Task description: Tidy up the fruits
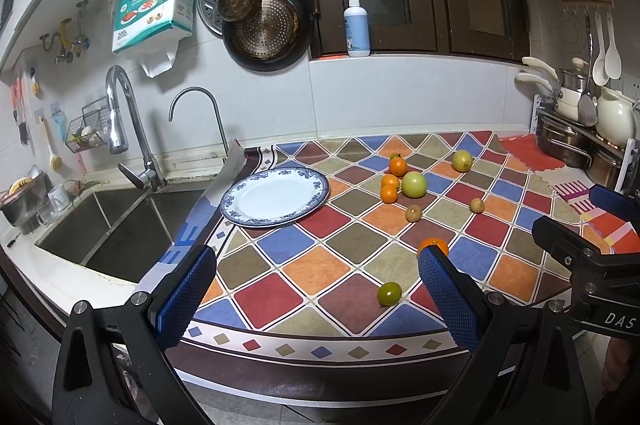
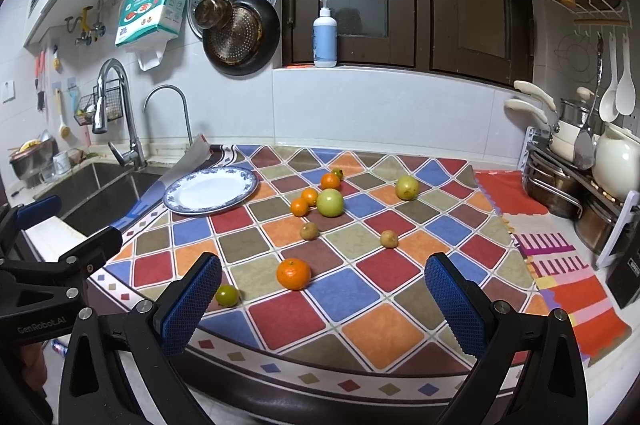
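An empty white plate with a blue rim (image 1: 240, 215) (image 2: 182, 209) lies at the left of the checkered counter mat. Fruits are scattered to its right: a green apple (image 1: 413, 184) (image 2: 330, 202), a yellow-green fruit (image 1: 462, 160) (image 2: 407, 187), three small oranges (image 1: 389, 193) (image 2: 299, 207), two small brown fruits (image 1: 413, 213) (image 2: 309, 231), a larger orange (image 1: 434, 245) (image 2: 293, 273) and a small green fruit (image 1: 389, 293) (image 2: 227, 295) near the front edge. My left gripper (image 1: 316, 299) is open above the front edge. My right gripper (image 2: 322, 307) is open too, holding nothing.
A steel sink (image 1: 120, 225) (image 2: 100, 185) with two faucets lies left of the mat. Pots and a white kettle (image 2: 616, 161) crowd a rack at the right. Pans hang on the back wall (image 1: 264, 25), and a soap bottle (image 2: 325, 35) stands on the sill.
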Demonstrator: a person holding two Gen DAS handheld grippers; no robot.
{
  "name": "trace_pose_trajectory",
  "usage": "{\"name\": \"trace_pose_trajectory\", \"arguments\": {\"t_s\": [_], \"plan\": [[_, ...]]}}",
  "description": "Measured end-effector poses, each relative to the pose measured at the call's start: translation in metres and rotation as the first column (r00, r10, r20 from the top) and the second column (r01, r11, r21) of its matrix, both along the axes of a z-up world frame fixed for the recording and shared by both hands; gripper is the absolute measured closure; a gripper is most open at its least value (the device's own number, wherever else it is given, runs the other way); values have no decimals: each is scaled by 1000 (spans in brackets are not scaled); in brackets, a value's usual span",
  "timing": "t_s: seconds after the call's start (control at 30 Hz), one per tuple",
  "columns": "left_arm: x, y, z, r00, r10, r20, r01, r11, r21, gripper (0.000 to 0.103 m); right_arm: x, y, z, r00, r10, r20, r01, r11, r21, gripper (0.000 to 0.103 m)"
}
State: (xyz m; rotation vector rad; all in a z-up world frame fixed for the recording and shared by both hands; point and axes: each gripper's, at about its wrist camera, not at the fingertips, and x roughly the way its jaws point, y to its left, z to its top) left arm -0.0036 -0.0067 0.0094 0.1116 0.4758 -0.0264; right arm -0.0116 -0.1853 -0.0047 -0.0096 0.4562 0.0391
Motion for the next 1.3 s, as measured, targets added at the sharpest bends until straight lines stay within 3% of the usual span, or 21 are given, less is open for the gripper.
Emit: {"name": "trace_pose_trajectory", "arguments": {"t_s": [0.43, 0.8, 0.97, 1.3], "plan": [[14, -4, -10, 1000, -6, -28, 6, 1000, 1, 0, 7, 0, -6, 1000, 13, -24, -13, 1000, -2, 1], [35, -11, -43, 994, -75, -85, 82, 994, 76, 1, 41, 5, -29, 993, 69, -99, -73, 997, -37, 1], [48, -18, -63, 978, -152, -142, 165, 982, 88, 12, 66, 11, -46, 979, 125, -162, -134, 990, -49, 2], [86, -30, -101, 917, -258, -303, 273, 962, 6, 39, 115, 19, -85, 933, 194, -304, -213, 977, -32, 23]]}}
